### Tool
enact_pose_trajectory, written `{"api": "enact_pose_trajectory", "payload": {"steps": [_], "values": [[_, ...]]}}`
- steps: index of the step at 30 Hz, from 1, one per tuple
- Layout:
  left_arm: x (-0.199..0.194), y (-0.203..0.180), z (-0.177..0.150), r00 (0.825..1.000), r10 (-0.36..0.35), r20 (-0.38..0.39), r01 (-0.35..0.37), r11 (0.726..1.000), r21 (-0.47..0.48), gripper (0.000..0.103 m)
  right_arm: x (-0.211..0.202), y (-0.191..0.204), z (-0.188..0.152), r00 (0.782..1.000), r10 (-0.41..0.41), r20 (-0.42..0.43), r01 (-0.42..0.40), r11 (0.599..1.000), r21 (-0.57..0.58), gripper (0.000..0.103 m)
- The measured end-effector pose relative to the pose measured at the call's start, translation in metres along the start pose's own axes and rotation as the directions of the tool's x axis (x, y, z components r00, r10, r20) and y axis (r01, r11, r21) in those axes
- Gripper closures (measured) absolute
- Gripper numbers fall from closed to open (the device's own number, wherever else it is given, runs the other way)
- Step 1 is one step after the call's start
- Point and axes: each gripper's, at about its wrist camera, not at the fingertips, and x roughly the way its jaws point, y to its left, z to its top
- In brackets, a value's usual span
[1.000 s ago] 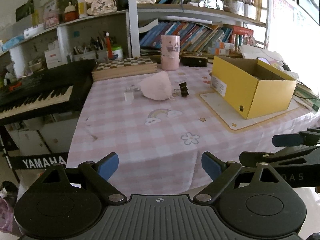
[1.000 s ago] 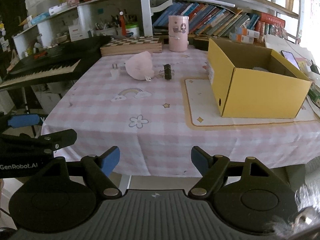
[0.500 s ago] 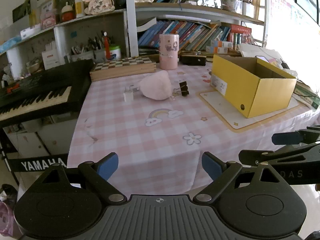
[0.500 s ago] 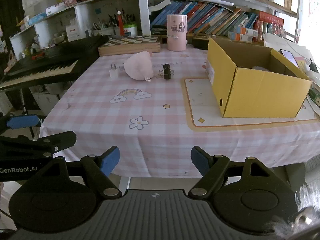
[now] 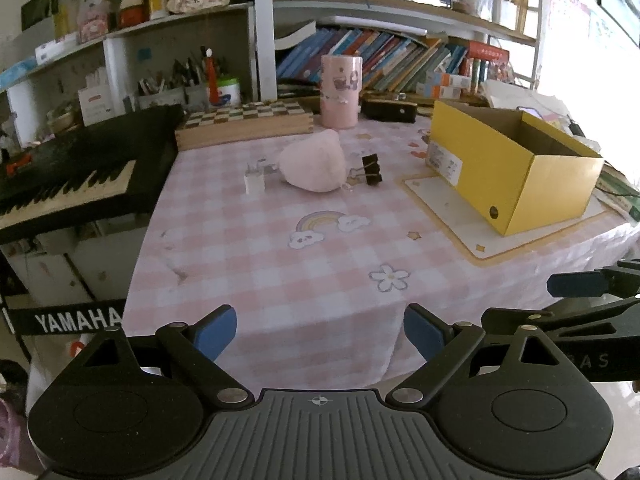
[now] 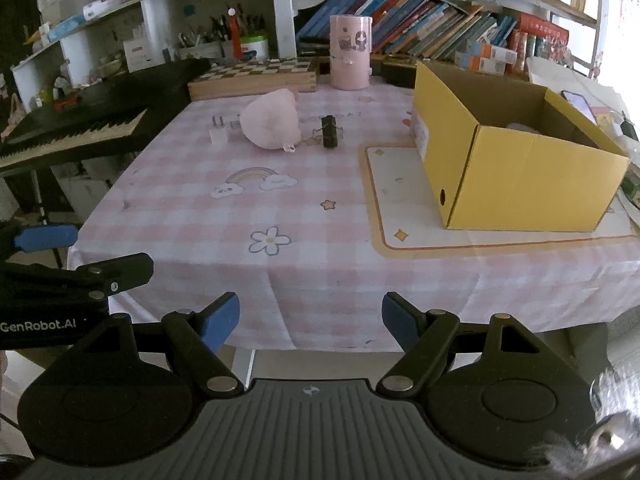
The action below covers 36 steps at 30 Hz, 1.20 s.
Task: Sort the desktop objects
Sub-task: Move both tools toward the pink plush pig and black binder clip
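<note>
Both the left hand-held gripper [image 5: 320,330] and right hand-held gripper [image 6: 311,320] hang with jaws apart and empty at the tabletop [image 6: 320,220] edge. Charger plug [image 6: 219,132], pink pouch [image 6: 272,124] and binder clip [image 6: 330,132] lie unsorted, well apart from the yellow box [image 6: 520,168]; sorting seems barely begun.

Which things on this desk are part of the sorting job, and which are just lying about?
For the job: white plug adapter, pink face mask, black binder clip, open yellow box.

Just lying about: pink cylinder, chessboard box, black keyboard, shelf books.
</note>
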Motion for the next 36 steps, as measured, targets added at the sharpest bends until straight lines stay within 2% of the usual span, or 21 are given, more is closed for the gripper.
{"api": "enact_pose_trajectory", "payload": {"steps": [8,18,27,32,36], "values": [[0.027,0.002,0.022,0.999,0.039,-0.011,-0.039,0.999,-0.013,0.010,0.030,-0.011,0.029,1.000,0.017,0.004,-0.017,0.999,-0.032,0.030],[0.073,0.004,0.074,0.997,0.078,0.005,-0.077,0.994,-0.083,0.009,0.072,-0.034,0.078,0.999,0.034,0.036,-0.031,0.997,-0.069,0.041],[0.101,-0.001,0.118,0.995,0.086,0.059,-0.080,0.992,-0.102,0.009,0.110,-0.049,0.115,0.998,0.057,0.041,-0.055,0.997,-0.060,0.041],[0.119,-0.005,0.134,0.995,0.087,0.052,-0.082,0.991,-0.101,0.006,0.131,-0.055,0.129,0.999,0.037,0.035,-0.034,0.997,-0.063,0.041],[0.136,-0.008,0.142,0.995,0.089,0.038,-0.085,0.992,-0.093,0.006,0.148,-0.058,0.139,0.999,0.049,0.007,-0.048,0.997,-0.063,0.041]]}}
